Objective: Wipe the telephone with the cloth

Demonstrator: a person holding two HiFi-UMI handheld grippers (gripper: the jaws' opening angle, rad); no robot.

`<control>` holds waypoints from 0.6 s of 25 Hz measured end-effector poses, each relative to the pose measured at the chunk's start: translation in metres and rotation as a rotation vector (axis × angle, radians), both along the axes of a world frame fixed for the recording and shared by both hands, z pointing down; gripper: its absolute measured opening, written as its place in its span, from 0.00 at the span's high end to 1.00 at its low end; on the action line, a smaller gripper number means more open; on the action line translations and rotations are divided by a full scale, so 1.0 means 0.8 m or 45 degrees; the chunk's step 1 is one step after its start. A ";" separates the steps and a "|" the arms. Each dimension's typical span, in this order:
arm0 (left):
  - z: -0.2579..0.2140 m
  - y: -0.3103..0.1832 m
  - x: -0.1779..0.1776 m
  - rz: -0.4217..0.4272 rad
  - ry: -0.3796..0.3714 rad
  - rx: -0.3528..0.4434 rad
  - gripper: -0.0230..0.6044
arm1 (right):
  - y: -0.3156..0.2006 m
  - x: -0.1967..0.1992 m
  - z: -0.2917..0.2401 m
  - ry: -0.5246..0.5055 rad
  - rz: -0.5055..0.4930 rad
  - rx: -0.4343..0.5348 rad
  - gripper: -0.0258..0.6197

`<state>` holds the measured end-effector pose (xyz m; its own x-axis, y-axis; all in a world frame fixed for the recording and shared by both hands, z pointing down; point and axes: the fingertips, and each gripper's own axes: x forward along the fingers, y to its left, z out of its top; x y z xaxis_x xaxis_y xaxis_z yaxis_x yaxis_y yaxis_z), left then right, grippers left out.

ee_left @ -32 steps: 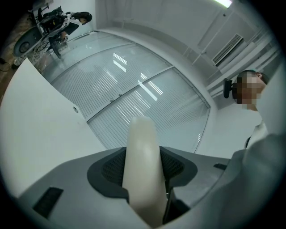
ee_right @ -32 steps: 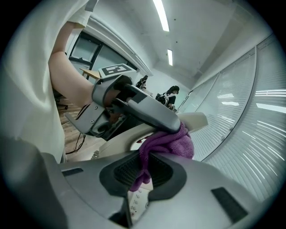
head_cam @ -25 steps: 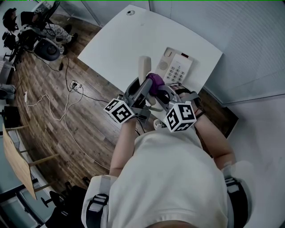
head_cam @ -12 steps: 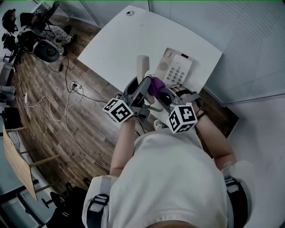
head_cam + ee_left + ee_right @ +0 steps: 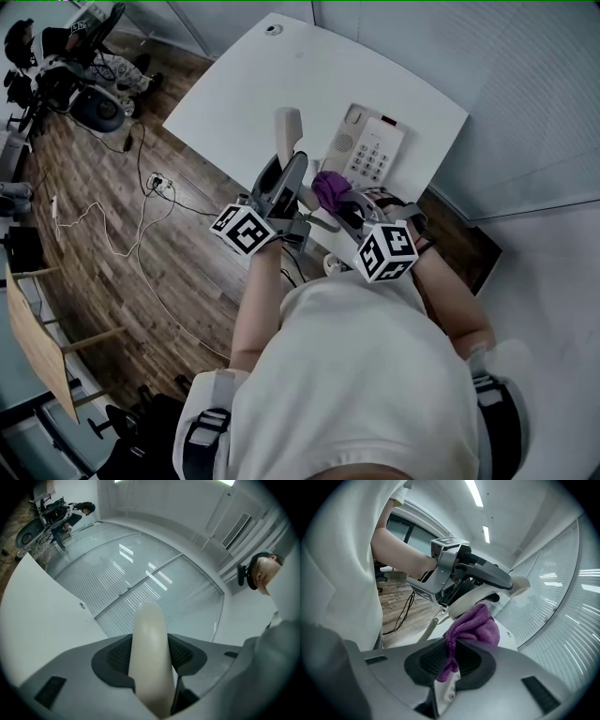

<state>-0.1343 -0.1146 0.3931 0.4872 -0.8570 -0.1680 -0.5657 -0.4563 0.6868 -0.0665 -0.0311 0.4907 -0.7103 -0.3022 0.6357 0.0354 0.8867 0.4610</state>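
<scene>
The cream telephone base (image 5: 367, 148) with its keypad lies on the white table (image 5: 253, 84). My left gripper (image 5: 291, 171) is shut on the cream handset (image 5: 289, 129), which it holds upright above the table edge. In the left gripper view the handset (image 5: 150, 658) fills the gap between the pads. My right gripper (image 5: 342, 199) is shut on a purple cloth (image 5: 328, 186) just right of the handset. In the right gripper view the cloth (image 5: 474, 625) touches the lower part of the handset (image 5: 480, 597).
A coiled cord (image 5: 425, 632) hangs from the handset toward the table edge. Cables and a power strip (image 5: 155, 178) lie on the wooden floor left of the table. Glass partition walls (image 5: 525, 94) close in the table's far and right sides.
The left gripper has raised the handset and swung it up and to the left. The cloth in the right gripper has slid down along the handset to its lower part.
</scene>
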 end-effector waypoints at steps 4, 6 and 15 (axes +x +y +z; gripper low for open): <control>-0.005 -0.006 -0.002 -0.009 -0.004 0.013 0.60 | 0.003 -0.001 0.006 -0.051 0.032 -0.096 0.89; -0.008 -0.007 -0.002 -0.009 -0.009 0.018 0.60 | 0.006 -0.001 0.008 -0.070 0.046 -0.138 0.89; -0.007 -0.013 0.003 -0.006 -0.035 0.005 0.60 | 0.006 0.007 0.009 -0.104 0.094 -0.195 0.89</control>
<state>-0.1321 -0.1249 0.3875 0.4879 -0.8585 -0.1578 -0.5863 -0.4562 0.6695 -0.0608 -0.0262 0.4978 -0.7408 -0.2598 0.6195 -0.0646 0.9455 0.3193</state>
